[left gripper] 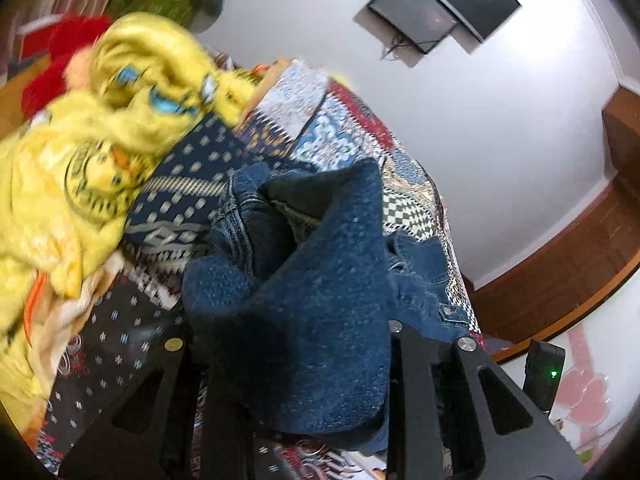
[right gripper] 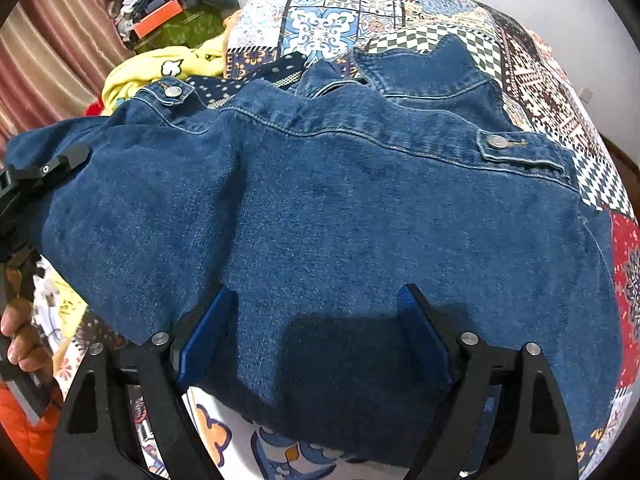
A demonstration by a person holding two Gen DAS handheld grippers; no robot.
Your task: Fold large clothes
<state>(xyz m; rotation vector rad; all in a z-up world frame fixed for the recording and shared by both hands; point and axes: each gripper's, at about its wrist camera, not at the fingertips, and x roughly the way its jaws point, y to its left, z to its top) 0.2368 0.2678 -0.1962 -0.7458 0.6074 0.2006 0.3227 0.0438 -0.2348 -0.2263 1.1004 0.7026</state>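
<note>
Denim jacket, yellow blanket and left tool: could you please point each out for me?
Denim jacket (right gripper: 320, 208): right wrist view, on its back panel.
Yellow blanket (left gripper: 92, 148): left wrist view, on its bunched folds.
Left tool (right gripper: 60, 164): right wrist view, on its finger at the denim.

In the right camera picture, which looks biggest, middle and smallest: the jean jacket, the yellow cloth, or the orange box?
1. Jean jacket
2. Yellow cloth
3. Orange box
The jacket lies nearest the camera, which exaggerates it.
</note>
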